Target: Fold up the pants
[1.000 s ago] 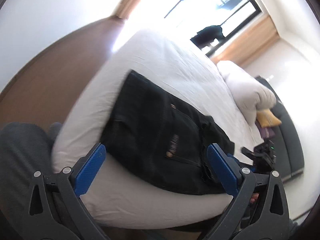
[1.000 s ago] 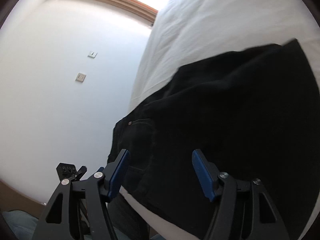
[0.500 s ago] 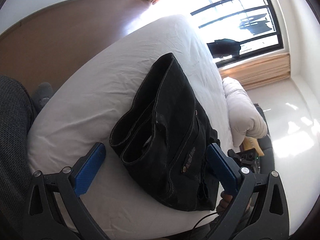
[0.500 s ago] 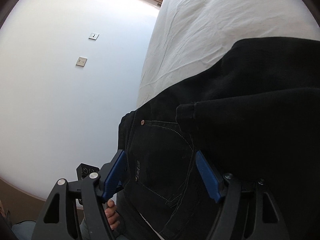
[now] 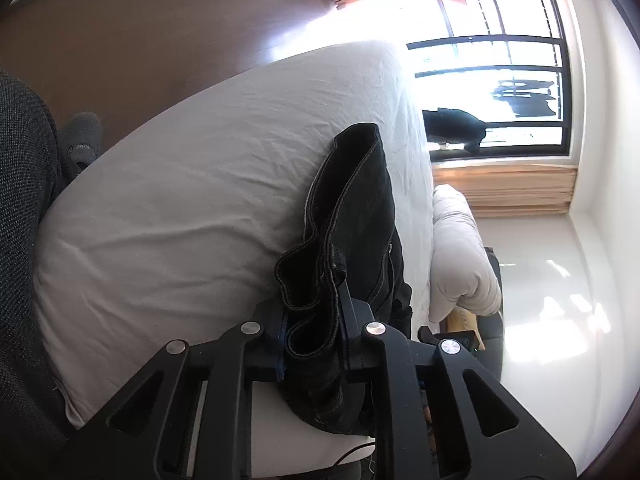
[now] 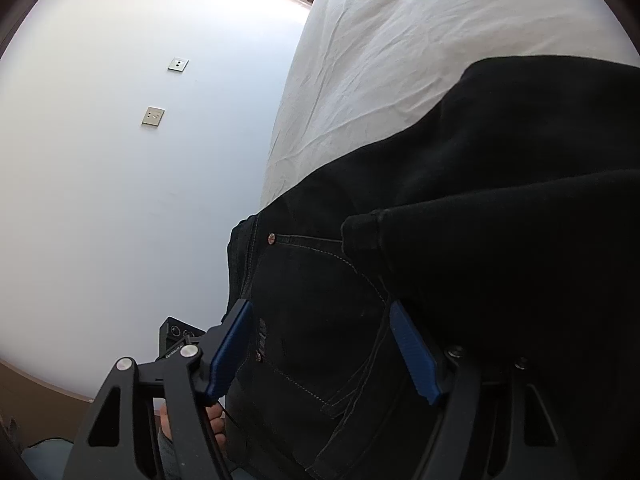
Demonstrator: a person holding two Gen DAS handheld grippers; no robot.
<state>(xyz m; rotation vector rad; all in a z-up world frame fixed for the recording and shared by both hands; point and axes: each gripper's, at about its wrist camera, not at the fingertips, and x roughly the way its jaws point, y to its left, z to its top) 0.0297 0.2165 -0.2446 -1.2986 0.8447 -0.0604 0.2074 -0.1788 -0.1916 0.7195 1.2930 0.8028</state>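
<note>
Folded black pants lie on a white bed. My left gripper is shut on the near hemmed edge of the pants, the layered fabric bunched between its jaws. In the right wrist view the pants fill the right side, a back pocket with a rivet facing me. My right gripper is open, its blue pads on either side of the pocket area, right above the cloth; contact cannot be told.
A white pillow lies at the bed's far end, with a window behind. Brown floor and a grey slipper are left of the bed. A white wall with sockets runs beside the bed.
My left gripper has gone from wide open to shut on the pants' edge while moving in. My right gripper stayed open and moved slightly closer over the pocket.
</note>
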